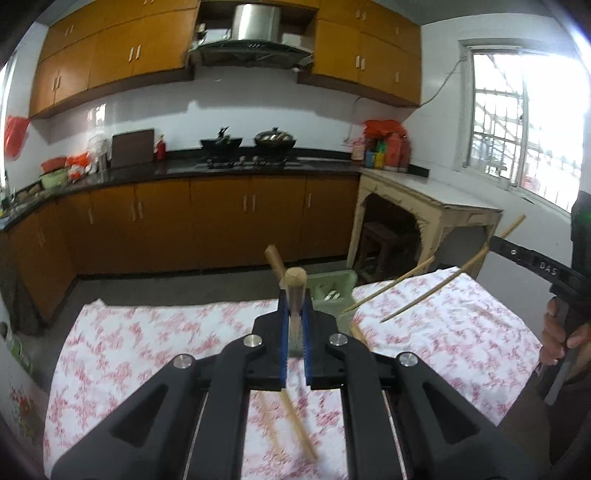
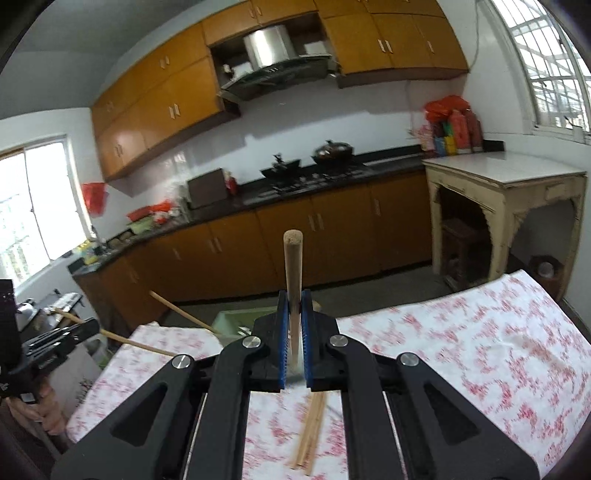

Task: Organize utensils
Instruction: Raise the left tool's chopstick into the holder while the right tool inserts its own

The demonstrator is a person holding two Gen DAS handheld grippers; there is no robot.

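While its blue-padded jaws stand clamped together, the left gripper (image 1: 294,314) holds a pair of tan wooden chopsticks (image 1: 295,291) whose blunt ends rise past the fingertips, one leaning left of the other. Their thin ends reappear below the jaws, above the white cloth with a red floral print (image 1: 147,332) that covers the table. Just beyond the fingertips stands a pale green plastic utensil holder (image 1: 332,288) at the far edge of the cloth.

At the right of the left wrist view, the right gripper (image 1: 491,245) carries a second pair of tan wooden chopsticks (image 1: 436,284) slanting down toward the green holder, their tips above the cloth; a hand (image 1: 557,332) grips the handle below.

Seen from its own camera, the right gripper (image 2: 294,314) is likewise closed on its sticks, with one blunt end standing upright past the blue pads and the thin ends spread below the jaws. The green holder (image 2: 229,325) lies just left of the fingertips. At the left edge, the left gripper (image 2: 74,332) appears with its two chopsticks (image 2: 177,314) angled toward the holder.

Beyond the table run orange-brown wooden cabinets (image 1: 221,218), a black countertop (image 1: 184,170) bearing two dark woks (image 1: 275,140), and a steel range hood (image 1: 255,26). A cream side table (image 1: 424,206) stands beneath a barred window (image 1: 517,122).
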